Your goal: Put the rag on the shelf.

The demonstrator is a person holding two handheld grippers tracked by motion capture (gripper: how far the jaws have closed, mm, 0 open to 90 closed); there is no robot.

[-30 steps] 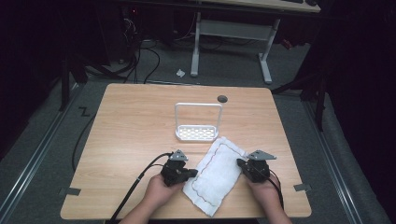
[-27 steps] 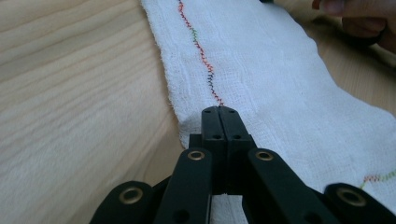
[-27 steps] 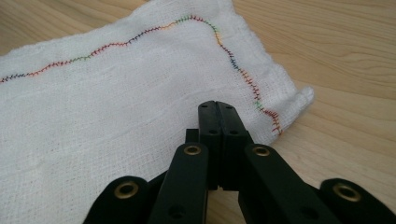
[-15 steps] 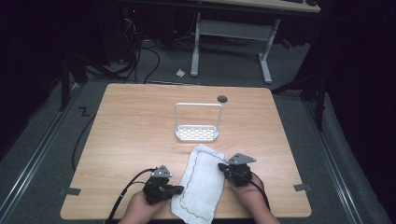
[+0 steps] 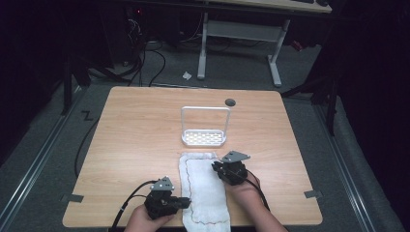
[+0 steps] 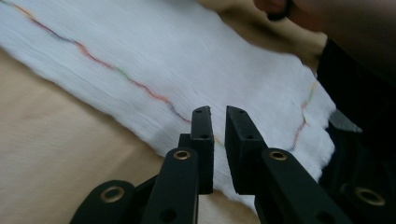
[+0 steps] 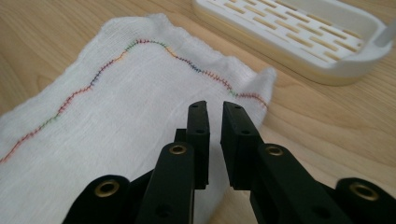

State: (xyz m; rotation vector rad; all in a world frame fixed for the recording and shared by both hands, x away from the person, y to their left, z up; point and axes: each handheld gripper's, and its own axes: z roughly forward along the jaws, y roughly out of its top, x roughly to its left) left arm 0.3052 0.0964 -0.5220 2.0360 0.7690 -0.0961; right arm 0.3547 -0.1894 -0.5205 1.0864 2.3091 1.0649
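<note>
From above, a white cloth (image 5: 203, 188) lies near the table's (image 5: 135, 145) front edge, between both grippers. Close up, the left gripper (image 6: 217, 122) and right gripper (image 7: 214, 116) are nearly closed, grasping nothing; coloured stitching (image 7: 140, 44) shows.

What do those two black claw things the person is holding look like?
Each is a black claw: the left claw and the right claw have two flat, blocky black jaws with small holes and brass-coloured rivets at the joints. A grey three-cornered plate sits on top of each, and a black cable trails from the left one.
</note>
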